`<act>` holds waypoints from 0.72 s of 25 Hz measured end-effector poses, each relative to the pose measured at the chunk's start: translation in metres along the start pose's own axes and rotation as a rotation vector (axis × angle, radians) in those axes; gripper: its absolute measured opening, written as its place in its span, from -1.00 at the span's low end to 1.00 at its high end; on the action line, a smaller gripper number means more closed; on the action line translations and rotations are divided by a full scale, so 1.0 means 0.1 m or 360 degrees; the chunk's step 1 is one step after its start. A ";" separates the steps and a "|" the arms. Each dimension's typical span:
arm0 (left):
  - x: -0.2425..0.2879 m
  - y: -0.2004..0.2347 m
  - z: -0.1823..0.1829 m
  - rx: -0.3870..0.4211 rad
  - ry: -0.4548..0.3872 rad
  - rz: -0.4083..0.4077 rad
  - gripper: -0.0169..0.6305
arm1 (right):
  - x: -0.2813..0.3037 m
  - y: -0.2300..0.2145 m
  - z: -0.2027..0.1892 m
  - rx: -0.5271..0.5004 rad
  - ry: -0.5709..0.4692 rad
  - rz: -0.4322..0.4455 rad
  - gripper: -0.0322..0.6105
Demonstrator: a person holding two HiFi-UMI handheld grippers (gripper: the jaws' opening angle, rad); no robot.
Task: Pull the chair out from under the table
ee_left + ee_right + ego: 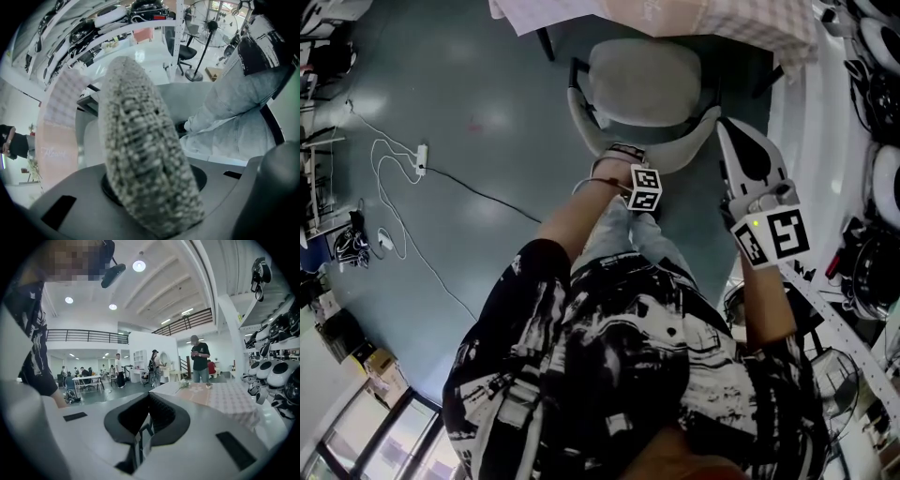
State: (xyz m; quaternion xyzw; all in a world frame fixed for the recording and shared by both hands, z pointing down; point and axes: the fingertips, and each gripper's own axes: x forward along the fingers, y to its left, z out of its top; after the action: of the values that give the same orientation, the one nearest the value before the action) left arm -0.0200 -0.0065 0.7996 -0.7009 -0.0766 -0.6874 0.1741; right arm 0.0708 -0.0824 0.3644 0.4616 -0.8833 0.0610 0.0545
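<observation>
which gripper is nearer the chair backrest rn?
Left. Left gripper is clamped on the backrest's top edge; right gripper is shut and empty, off its right end.

Robotics lab: shelved robot shells (269, 373), mezzanine railing (86, 336).

- The floor (478, 84) left of the chair (642, 80) lies open, crossed only by a cable (478, 190) from a power strip (420, 157).
- The desk (741, 23) closes off the seat's far side.
- Close on the chair's right stands white shelving (830, 141).
</observation>
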 end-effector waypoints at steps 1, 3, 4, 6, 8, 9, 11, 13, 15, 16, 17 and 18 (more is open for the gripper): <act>-0.01 -0.04 0.02 -0.0005 0.0000 0.0000 -0.54 | -0.03 0.03 -0.01 -0.0002 0.0000 0.0012 -0.90; -0.02 -0.11 0.06 -0.0013 -0.0001 -0.0003 -0.54 | -0.08 0.08 -0.01 -0.0006 0.0003 0.0036 -0.90; -0.02 -0.15 0.08 -0.0015 -0.0002 -0.0004 -0.54 | -0.11 0.10 -0.02 -0.0008 0.0004 0.0046 -0.90; -0.03 -0.21 0.10 -0.0015 -0.0002 -0.0003 -0.54 | -0.14 0.15 -0.02 -0.0012 0.0006 0.0061 -0.90; -0.05 -0.28 0.11 -0.0010 -0.0001 -0.0005 -0.53 | -0.16 0.20 -0.03 -0.0011 0.0008 0.0071 -0.90; -0.06 -0.33 0.11 -0.0007 -0.0001 -0.0007 -0.53 | -0.17 0.24 -0.03 -0.0010 0.0010 0.0075 -0.90; -0.08 -0.41 0.11 -0.0001 -0.0003 -0.0009 -0.53 | -0.19 0.30 -0.02 -0.0009 0.0013 0.0079 -0.90; -0.10 -0.47 0.11 0.0003 -0.0006 -0.0009 -0.53 | -0.19 0.35 -0.01 -0.0011 0.0012 0.0076 -0.90; -0.11 -0.53 0.12 0.0007 -0.0006 -0.0007 -0.54 | -0.20 0.40 -0.01 -0.0015 0.0015 0.0065 -0.90; -0.11 -0.56 0.13 0.0009 -0.0007 -0.0005 -0.53 | -0.21 0.42 -0.01 -0.0017 0.0017 0.0055 -0.90; -0.11 -0.58 0.14 0.0012 -0.0010 -0.0003 -0.53 | -0.22 0.45 -0.01 -0.0017 0.0021 0.0041 -0.90; -0.12 -0.61 0.15 0.0015 -0.0011 -0.0001 -0.54 | -0.23 0.48 -0.01 -0.0014 0.0025 0.0026 -0.90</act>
State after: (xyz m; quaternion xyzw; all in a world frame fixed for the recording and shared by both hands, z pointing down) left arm -0.0275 0.0569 0.7964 -0.7024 -0.0806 -0.6848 0.1768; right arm 0.0442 -0.0368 0.3596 0.4535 -0.8869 0.0613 0.0630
